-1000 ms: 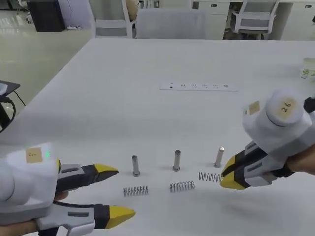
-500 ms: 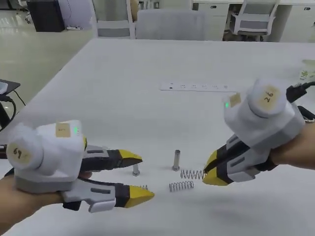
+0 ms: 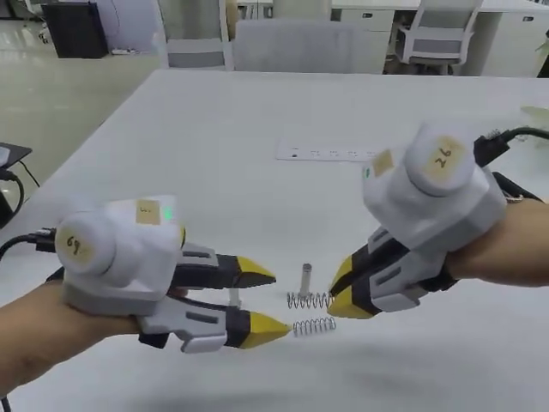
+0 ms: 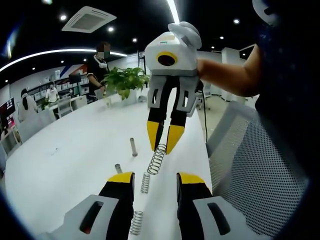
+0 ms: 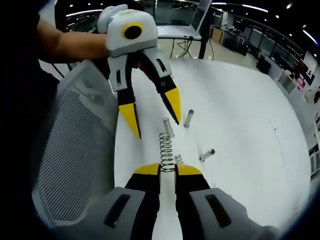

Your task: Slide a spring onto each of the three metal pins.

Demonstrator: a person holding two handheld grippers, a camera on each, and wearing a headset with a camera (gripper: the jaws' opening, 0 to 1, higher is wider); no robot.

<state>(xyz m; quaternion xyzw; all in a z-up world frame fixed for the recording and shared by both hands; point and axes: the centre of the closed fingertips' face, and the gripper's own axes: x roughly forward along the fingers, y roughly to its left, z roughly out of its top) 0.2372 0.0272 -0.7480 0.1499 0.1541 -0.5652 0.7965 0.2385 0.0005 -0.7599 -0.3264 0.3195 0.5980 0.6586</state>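
Observation:
My right gripper (image 3: 336, 293) is shut on one end of a small steel spring (image 3: 308, 300); the spring sticks out to the left, held just above the white table. In the right gripper view the held spring (image 5: 165, 149) rises from between the closed jaws (image 5: 167, 170). My left gripper (image 3: 279, 301) stands open at the lower left, its tips facing the spring's free end. A second spring (image 3: 315, 326) lies on the table. One metal pin (image 3: 306, 279) stands upright behind the held spring. Two pins (image 4: 133, 146) (image 4: 118, 168) and two loose springs (image 4: 145, 182) (image 4: 136, 222) lie ahead of the left gripper (image 4: 155, 179).
A flush socket panel (image 3: 330, 154) sits in the table (image 3: 214, 146) farther back. Office chairs (image 3: 296, 45) stand along the far edge. A mesh chair back (image 4: 260, 175) is close on the near side. People and a plant (image 4: 125, 80) are at the table's far end.
The right gripper has carried its spring left, past the right-hand pin. The left gripper has moved right and up toward it. The two now face each other closely.

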